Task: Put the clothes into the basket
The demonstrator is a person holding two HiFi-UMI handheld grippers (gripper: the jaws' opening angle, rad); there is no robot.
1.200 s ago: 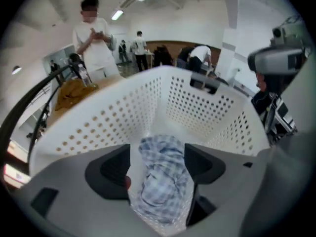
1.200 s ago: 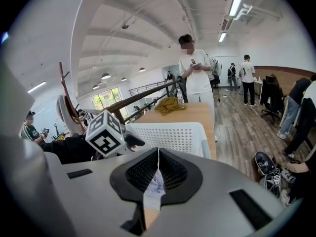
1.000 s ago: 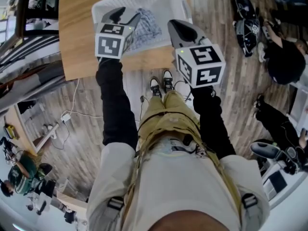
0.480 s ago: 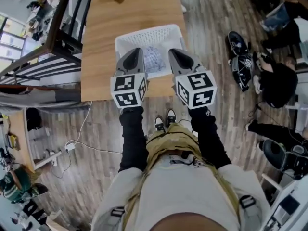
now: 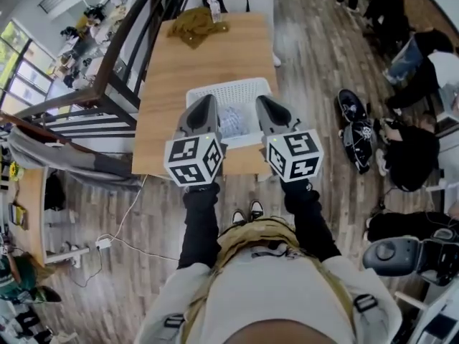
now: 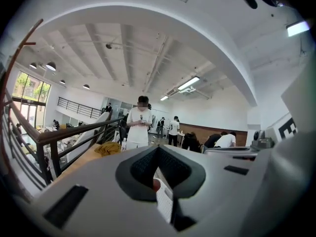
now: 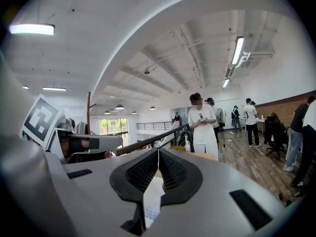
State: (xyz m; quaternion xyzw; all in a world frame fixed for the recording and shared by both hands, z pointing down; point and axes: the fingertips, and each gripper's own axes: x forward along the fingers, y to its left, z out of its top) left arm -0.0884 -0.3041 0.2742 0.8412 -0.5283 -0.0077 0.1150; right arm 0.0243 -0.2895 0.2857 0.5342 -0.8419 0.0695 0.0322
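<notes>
On my feed the table (image 5: 172, 77) is pale honey wood. The basket (image 5: 228, 90) is white with a fine lattice pattern. The clothes (image 5: 231, 120) in it look blue-and-white checked, and a cloth (image 5: 199, 26) is mustard yellow. The left gripper (image 5: 207, 99) and right gripper (image 5: 262, 99) are grey, and I see black-and-white square markers on their cubes (image 5: 192, 160). The fingers (image 6: 143, 168) are black with a mesh texture. The floor (image 5: 315, 56) is grey-brown planking. The person's sleeves (image 5: 199, 221) are black and the trousers (image 5: 251, 231) khaki.

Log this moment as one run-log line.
left gripper: shut, empty | right gripper: shut, empty | basket: holds checked garment | mustard garment: on table, far end, outside basket
</notes>
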